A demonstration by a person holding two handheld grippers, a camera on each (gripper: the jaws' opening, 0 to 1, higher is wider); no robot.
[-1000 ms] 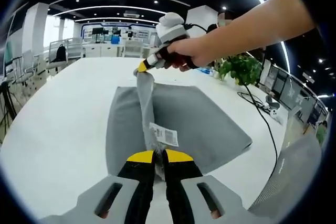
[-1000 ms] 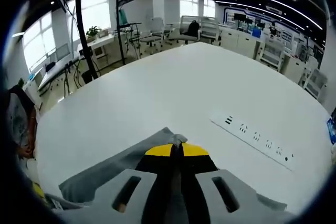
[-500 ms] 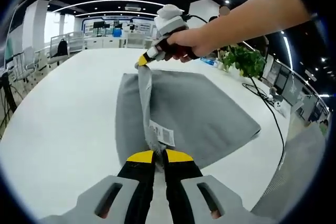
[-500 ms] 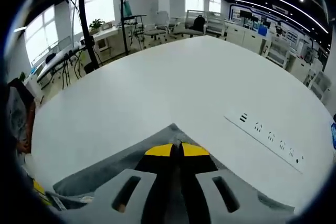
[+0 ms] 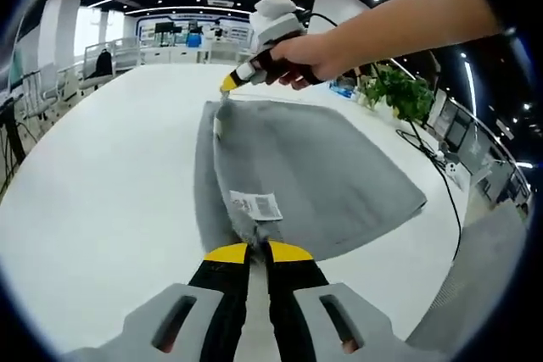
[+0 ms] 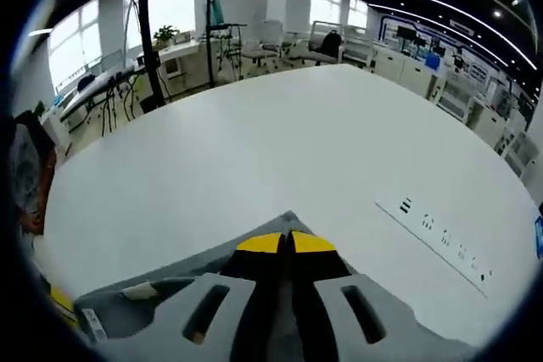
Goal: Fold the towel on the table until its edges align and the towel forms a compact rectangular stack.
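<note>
Fingers of both grippers, left (image 5: pixel 257 251) and right (image 5: pixel 226 88), are pinching shut on corners of the towel (image 5: pixel 322 167) lying on the bench (image 5: pixel 93 175), so I judge they should be lowering level together, keeping edges aligned.

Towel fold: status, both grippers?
Left gripper shut on towel corner by the tag. Right gripper shut on far corner, folded edge low over the towel. Table ahead; power strip off to one side.
</note>
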